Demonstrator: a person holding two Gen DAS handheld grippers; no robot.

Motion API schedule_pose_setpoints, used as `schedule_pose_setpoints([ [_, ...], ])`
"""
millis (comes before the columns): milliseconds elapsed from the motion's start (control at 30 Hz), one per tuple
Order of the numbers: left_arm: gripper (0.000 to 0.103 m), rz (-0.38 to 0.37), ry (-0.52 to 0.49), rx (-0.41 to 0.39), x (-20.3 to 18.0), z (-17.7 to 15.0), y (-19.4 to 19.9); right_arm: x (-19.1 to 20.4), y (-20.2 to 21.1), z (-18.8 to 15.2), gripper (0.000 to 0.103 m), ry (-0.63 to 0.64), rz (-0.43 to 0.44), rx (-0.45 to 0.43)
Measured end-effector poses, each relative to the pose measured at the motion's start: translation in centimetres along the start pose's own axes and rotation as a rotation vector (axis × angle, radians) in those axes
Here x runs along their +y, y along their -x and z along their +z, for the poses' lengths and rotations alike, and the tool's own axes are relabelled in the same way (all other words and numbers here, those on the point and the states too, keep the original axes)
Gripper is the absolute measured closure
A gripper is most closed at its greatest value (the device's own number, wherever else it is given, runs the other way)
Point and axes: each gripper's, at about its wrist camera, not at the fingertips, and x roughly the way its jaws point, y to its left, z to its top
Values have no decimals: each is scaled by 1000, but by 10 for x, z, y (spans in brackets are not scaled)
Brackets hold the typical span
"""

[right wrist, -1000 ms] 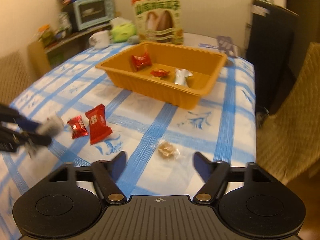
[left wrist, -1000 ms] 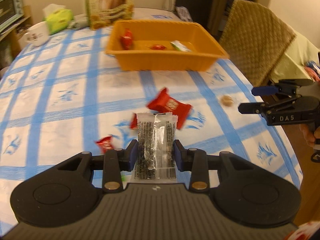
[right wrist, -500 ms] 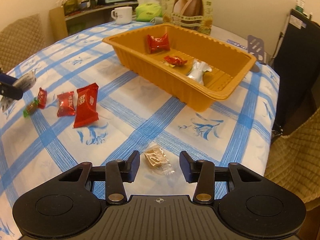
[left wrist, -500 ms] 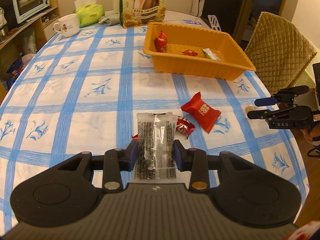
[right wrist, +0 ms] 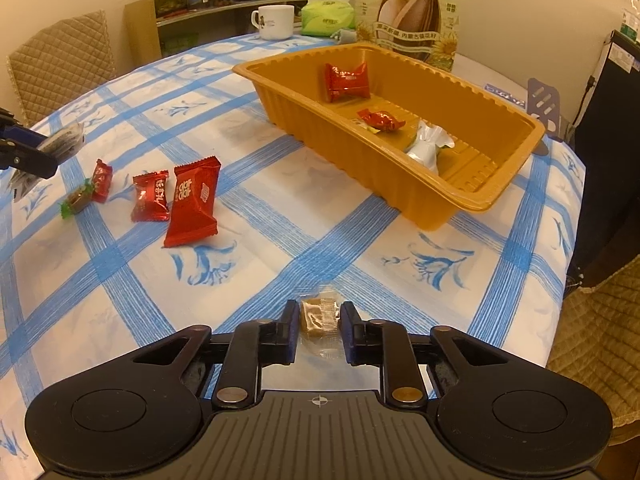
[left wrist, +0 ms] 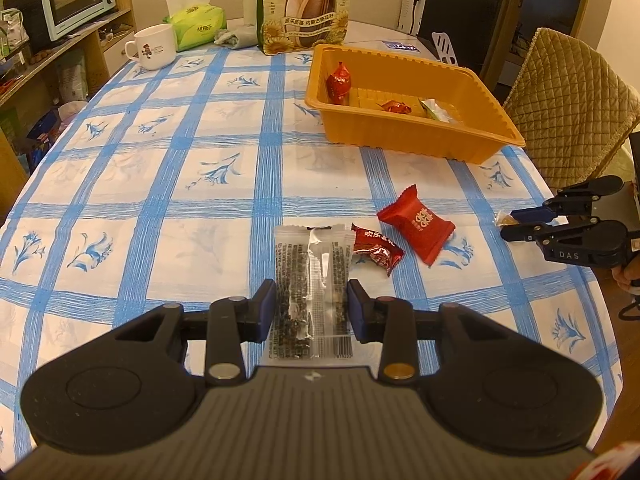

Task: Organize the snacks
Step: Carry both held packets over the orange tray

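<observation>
Left wrist view: the left gripper (left wrist: 311,309) holds a clear plastic sachet of dark seeds (left wrist: 310,292) clamped between its blue pads (left wrist: 265,309), the packet upright and raised over the blue-checked tablecloth (left wrist: 160,184). Just beyond it lie a small red foil candy (left wrist: 375,249) and a larger red pillow-shaped snack pack (left wrist: 417,225). The orange plastic tray (left wrist: 408,136) stands further back, with a red wrapped candy (left wrist: 338,82) leaning on its far wall. At the right edge the right gripper (left wrist: 516,224) shows side-on at the table's rim.

Right wrist view: only here is a small caramel-brown candy in clear wrap (right wrist: 318,316) plainly seen, lying between the narrowed fingers (right wrist: 289,328), which sit close on both sides; whether they press it I cannot tell. This view also shows a green-wrapped sweet (right wrist: 76,200) and another small red candy (right wrist: 101,176) at the left, and a silver-wrapped piece (right wrist: 427,147) inside the tray
</observation>
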Motion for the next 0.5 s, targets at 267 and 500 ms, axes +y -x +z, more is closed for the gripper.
schedule_pose_setpoints([
  [267,69,4,0,-8,1,0,4,6,5,-2,82,-39,-7,5],
  [500,69,-3,-5,-21,1,4,6,8,19,1,82,-130,-17,-17],
])
